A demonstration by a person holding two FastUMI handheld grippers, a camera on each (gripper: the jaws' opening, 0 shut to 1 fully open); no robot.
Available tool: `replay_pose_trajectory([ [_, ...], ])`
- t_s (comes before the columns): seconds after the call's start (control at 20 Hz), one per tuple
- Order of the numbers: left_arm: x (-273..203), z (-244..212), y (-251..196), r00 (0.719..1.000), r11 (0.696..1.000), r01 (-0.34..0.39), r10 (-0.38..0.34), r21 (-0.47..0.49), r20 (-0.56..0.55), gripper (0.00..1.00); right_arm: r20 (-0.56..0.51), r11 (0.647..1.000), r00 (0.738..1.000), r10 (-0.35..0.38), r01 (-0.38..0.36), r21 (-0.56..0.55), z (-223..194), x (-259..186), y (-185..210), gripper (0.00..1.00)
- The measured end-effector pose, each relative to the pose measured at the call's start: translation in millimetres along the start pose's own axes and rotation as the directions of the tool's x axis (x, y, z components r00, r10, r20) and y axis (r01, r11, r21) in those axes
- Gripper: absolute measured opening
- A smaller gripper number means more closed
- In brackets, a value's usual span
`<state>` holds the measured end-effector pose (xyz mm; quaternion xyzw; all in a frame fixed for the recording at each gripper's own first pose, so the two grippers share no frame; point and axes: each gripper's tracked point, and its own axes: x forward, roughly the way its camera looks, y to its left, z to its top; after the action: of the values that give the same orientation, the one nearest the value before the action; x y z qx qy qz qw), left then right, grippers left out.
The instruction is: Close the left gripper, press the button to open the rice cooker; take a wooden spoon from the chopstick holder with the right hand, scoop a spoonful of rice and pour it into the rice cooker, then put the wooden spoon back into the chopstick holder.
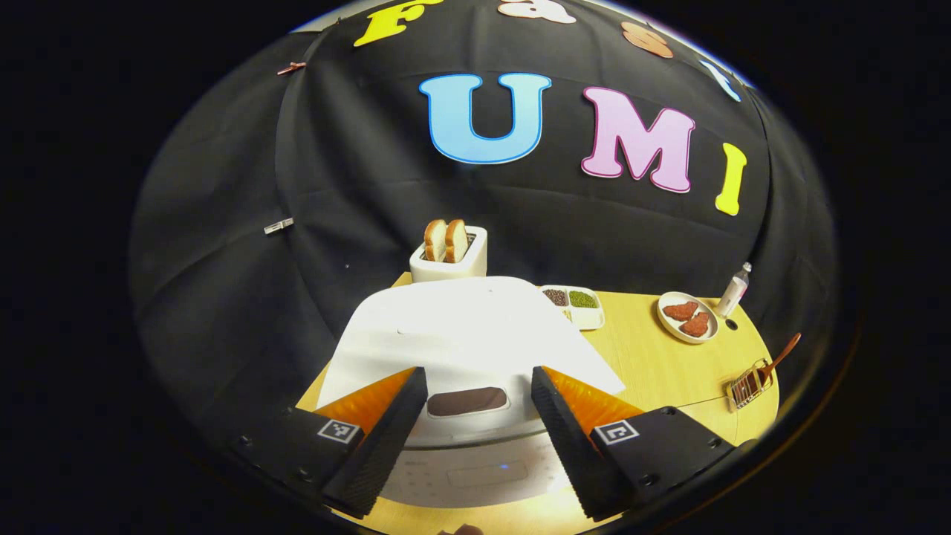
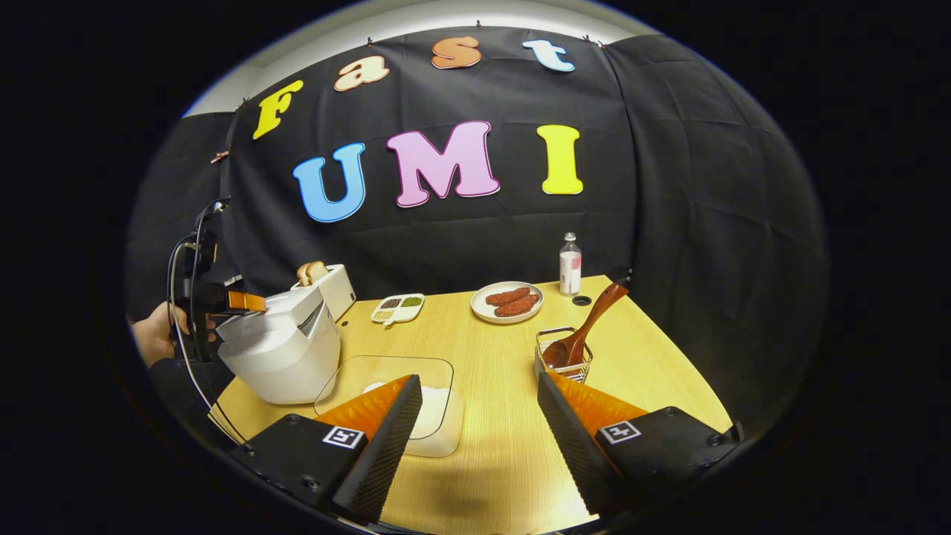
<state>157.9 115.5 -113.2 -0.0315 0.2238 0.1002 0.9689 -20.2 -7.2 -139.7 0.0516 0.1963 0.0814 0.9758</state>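
The white rice cooker (image 1: pixel 461 327) sits right under my left gripper (image 1: pixel 475 438), which hangs open with its fingers on either side of the dark oval button (image 1: pixel 468 401) at the lid's front. The lid lies low over the body. In the right gripper view the cooker (image 2: pixel 278 349) stands at the table's left, with the left gripper (image 2: pixel 223 301) and a hand (image 2: pixel 156 334) above it. The wooden spoon (image 2: pixel 587 327) stands tilted in the wire chopstick holder (image 2: pixel 563 360), just ahead of my open, empty right gripper (image 2: pixel 475 438). A clear box of rice (image 2: pixel 401 394) lies front left.
A toaster with two bread slices (image 2: pixel 327 286) stands behind the cooker. A divided dish of beans (image 2: pixel 399 306), a plate of brown patties (image 2: pixel 507 301) and a small bottle (image 2: pixel 570 273) line the back of the wooden table (image 2: pixel 490 461). Black cloth walls close in behind.
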Motion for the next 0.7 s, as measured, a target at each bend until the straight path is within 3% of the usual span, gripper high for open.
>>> replay_pose_trajectory([
  [0.15,6,-23,0,0.999,1.0,-0.017,0.017,-0.001,-0.04,0.99,-0.024,1.0,1.0,0.004,-0.003,0.007,-7,1,0,0.99],
  [0.5,10,-23,0,1.0,0.999,0.011,-0.011,0.042,0.007,1.0,-0.046,0.999,0.998,0.03,-0.031,-0.014,-14,5,9,0.99],
  [0.7,-23,3,-21,0.993,0.996,0.081,-0.077,-0.039,0.095,0.95,-0.007,0.998,0.998,0.062,-0.062,-0.025,12,21,17,0.99],
])
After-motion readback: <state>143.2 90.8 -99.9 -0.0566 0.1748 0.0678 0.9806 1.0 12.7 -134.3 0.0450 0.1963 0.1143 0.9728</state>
